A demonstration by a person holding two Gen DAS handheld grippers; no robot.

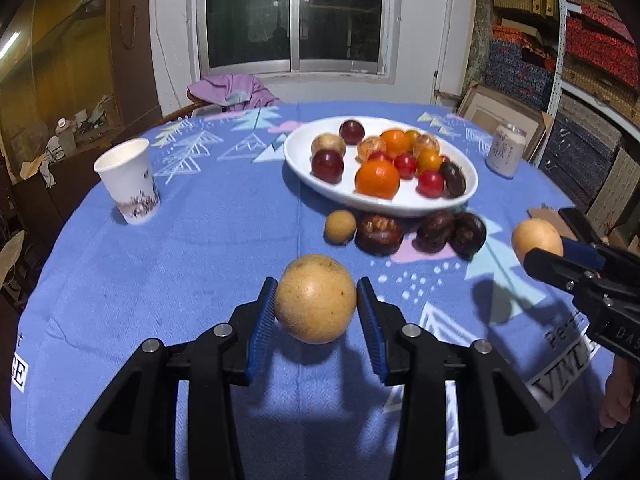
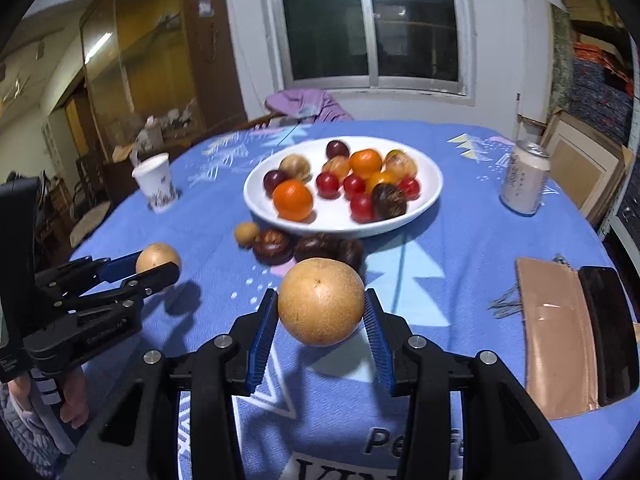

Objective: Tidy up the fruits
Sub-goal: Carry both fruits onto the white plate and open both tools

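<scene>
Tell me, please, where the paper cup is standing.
The paper cup stands upright on the blue tablecloth, left of the white plate in both views.

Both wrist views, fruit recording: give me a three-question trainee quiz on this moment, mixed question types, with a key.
1. True or false: each hand-held gripper is shut on a round tan fruit lifted off the tablecloth.
2. Multiple choice: the loose fruits on the cloth lie A) behind the paper cup, B) just in front of the white plate, C) next to the can.
3. Fill in: the two largest fruits on the plate are ______ in colour.

Key:
1. True: left hand-held gripper holds one tan fruit, right hand-held gripper the other tan fruit.
2. B: the loose fruits lie before the white plate.
3. Orange.
</scene>
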